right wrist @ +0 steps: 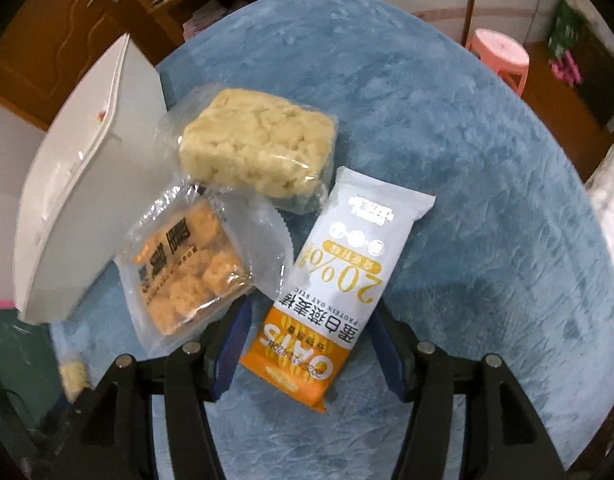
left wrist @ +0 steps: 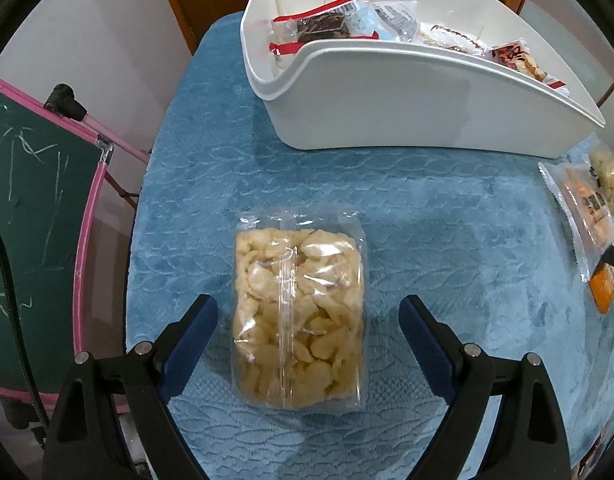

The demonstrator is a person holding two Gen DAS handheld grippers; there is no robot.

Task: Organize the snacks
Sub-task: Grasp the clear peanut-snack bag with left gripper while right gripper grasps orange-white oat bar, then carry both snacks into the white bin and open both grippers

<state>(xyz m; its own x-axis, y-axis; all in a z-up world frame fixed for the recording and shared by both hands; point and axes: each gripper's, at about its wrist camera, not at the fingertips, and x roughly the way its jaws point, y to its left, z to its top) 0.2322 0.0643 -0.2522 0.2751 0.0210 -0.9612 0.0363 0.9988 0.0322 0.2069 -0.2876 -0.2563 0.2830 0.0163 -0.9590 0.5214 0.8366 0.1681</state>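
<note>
A clear bag of pale puffed snacks [left wrist: 299, 312] lies on the blue cloth between the fingers of my left gripper [left wrist: 307, 316], which is open and straddles it without touching. The white bin [left wrist: 419, 96] behind it holds several wrapped snacks. My right gripper [right wrist: 311, 320] is open around the lower end of an orange and white oat bar packet [right wrist: 331, 280]; its jaws stand beside the packet, apart from it. Next to it lie a packet of orange crisp squares [right wrist: 187, 264] and a pale rice cake block [right wrist: 259, 144].
The blue cloth [left wrist: 427, 220] covers a round table. The bin's white side [right wrist: 91, 184] stands left of the right gripper. A green chalkboard with a pink frame [left wrist: 39, 216] is off the table's left edge. A pink stool [right wrist: 499, 60] stands beyond the far edge.
</note>
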